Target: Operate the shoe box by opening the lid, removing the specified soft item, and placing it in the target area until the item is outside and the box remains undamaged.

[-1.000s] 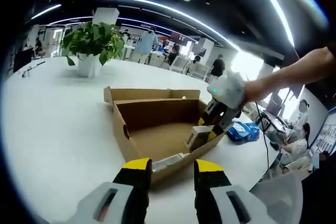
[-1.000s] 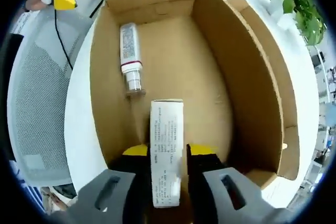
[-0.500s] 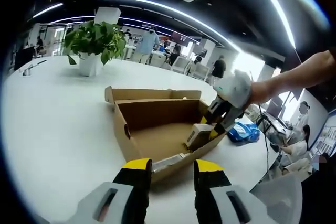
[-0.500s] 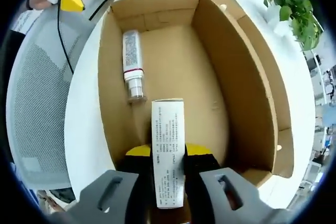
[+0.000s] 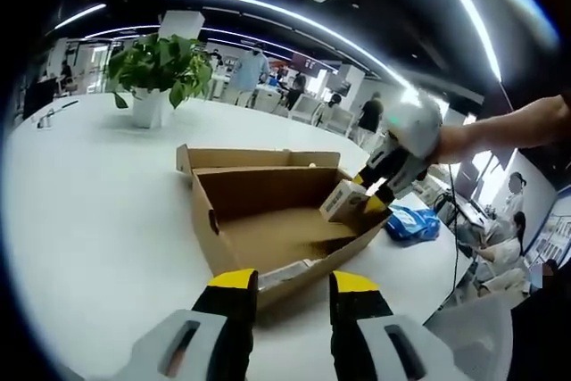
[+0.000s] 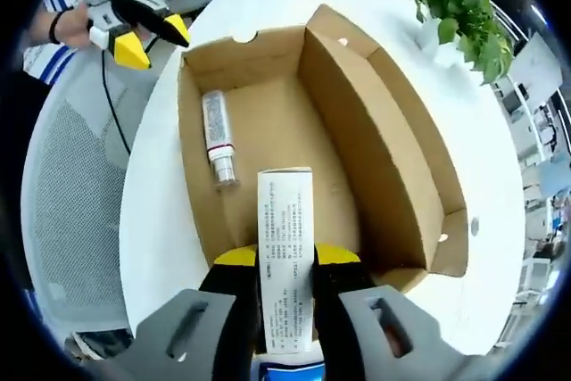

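Note:
An open brown shoe box (image 5: 272, 220) lies on the white table, its lid folded back on the far side. Above the box's right end, my right gripper (image 5: 370, 192) is shut on a small white printed carton (image 5: 343, 201). In the right gripper view the carton (image 6: 285, 247) sits upright between the yellow-tipped jaws of my right gripper (image 6: 285, 258), high over the box (image 6: 384, 158). A white bottle (image 6: 217, 136) lies on the box floor by its left wall. My left gripper (image 5: 292, 281) is open just short of the box's near corner, holding nothing. It also appears as the left gripper (image 6: 153, 39), held in a hand.
A potted plant (image 5: 159, 73) stands at the back of the white round table (image 5: 89, 202). A blue bag (image 5: 413, 223) lies to the right of the box. A grey mesh chair (image 6: 71, 211) stands beside the table edge. People and desks fill the far room.
My right gripper has risen with the white carton from inside the box to above its right rim. The left gripper, the box and the bottle have stayed put.

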Tool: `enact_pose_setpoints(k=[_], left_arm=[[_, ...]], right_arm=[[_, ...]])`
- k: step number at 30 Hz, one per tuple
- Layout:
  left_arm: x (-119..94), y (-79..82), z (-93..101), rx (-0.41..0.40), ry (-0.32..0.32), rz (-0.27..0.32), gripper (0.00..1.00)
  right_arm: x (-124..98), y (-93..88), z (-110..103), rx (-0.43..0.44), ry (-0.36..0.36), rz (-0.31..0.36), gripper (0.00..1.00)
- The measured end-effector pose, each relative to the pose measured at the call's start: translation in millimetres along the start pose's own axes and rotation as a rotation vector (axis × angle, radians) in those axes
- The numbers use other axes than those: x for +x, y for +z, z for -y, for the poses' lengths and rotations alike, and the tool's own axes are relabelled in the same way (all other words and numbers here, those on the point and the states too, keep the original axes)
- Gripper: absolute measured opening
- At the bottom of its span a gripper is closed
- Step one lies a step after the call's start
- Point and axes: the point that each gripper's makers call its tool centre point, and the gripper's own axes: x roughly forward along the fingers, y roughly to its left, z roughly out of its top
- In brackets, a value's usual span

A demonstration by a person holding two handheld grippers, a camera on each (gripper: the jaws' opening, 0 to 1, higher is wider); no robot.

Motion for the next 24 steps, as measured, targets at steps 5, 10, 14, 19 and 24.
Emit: enact_pose_setpoints(k=[5,10,14,19,24], left_arm=[[0.7,-1.2,1.0,0.006,-0.003,-0.006,0.32],[0.8,-1.9,1.7,0.012,-0.001,-0.011,0.32],[0.5,-1.7,1.8,0.018,0.001,-0.014,0.32],[0.9,-2.5,2.1,0.021,0.002,-0.018,0.32],[-0.5,-0.1,4.7,0.028,0.001,-0.019,0.32]], right_arm=[[-17.7,7.1,-0.8,0.01,-0.011,0.044,0.18],[-41.4,19.4,0.3,0.027,-0.036,0.107,0.18],[-60.2,23.7,-0.1,0.02,-0.06,0.133,0.18],[-75.2,17.8,-2.2,0.009,-0.08,0.145,0.18],[-85.3,-3.1,-5.0,0.023,-0.097,0.13,0.18]])
